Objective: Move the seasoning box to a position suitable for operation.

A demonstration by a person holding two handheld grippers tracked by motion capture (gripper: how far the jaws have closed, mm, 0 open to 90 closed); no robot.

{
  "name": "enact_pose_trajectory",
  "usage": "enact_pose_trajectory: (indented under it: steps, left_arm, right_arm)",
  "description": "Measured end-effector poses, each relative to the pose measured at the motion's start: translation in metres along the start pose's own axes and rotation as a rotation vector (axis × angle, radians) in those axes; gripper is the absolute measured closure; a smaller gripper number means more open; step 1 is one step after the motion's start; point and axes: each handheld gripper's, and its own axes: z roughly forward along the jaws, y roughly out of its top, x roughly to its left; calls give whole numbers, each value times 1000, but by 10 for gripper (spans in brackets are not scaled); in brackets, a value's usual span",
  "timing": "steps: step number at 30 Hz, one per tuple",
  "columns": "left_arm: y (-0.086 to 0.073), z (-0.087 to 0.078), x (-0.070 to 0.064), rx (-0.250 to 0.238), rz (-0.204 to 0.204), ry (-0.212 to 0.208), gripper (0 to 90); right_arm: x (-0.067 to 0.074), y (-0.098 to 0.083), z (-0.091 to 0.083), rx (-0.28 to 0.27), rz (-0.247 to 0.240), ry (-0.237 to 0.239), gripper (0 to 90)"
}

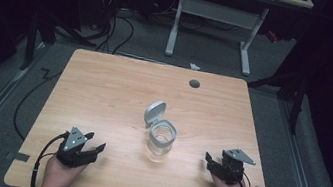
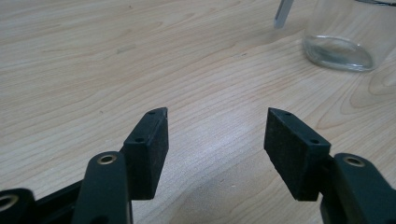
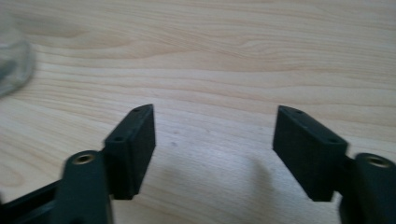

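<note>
A clear glass jar [image 1: 160, 143] stands upright near the middle of the wooden table [image 1: 104, 89], its grey hinged lid [image 1: 154, 111] flipped up and back. My left gripper [image 1: 95, 146] rests low at the front left, a hand's width left of the jar, open with nothing between its pads. In the left gripper view the jar's base [image 2: 338, 49] sits at the upper right, beyond the open left gripper [image 2: 217, 116]. My right gripper [image 1: 209, 160] lies at the front right, also open and empty. The right gripper view has the open right gripper [image 3: 215, 112] and a blurred jar edge [image 3: 11, 60] at far left.
A round grommet hole [image 1: 194, 84] sits near the table's far edge. Beyond the table stand a white desk frame [image 1: 212, 14] and cables on the dark floor [image 1: 114, 29]. Bare wood lies between each gripper and the jar.
</note>
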Motion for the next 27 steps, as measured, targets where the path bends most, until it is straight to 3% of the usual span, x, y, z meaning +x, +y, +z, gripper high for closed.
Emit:
enact_pose_trajectory:
  steps: [6,13,22,25,27]
  left_arm:
    - [2,2,-2,6,-17,-16,404]
    - [1,3,2,28,-20,-17,395]
    - [2,0,4,19,-31,-14,424]
    - [2,0,3,15,-30,-16,423]
    - [2,0,4,18,-28,-13,423]
  right_arm:
    - [15,-1,-2,-10,-59,23,437]
    - [31,8,-3,-55,-61,71,515]
    - [51,24,14,-54,-107,112,596]
    - [57,30,20,-53,-121,127,645]
    - [61,34,25,-61,-115,159,737]
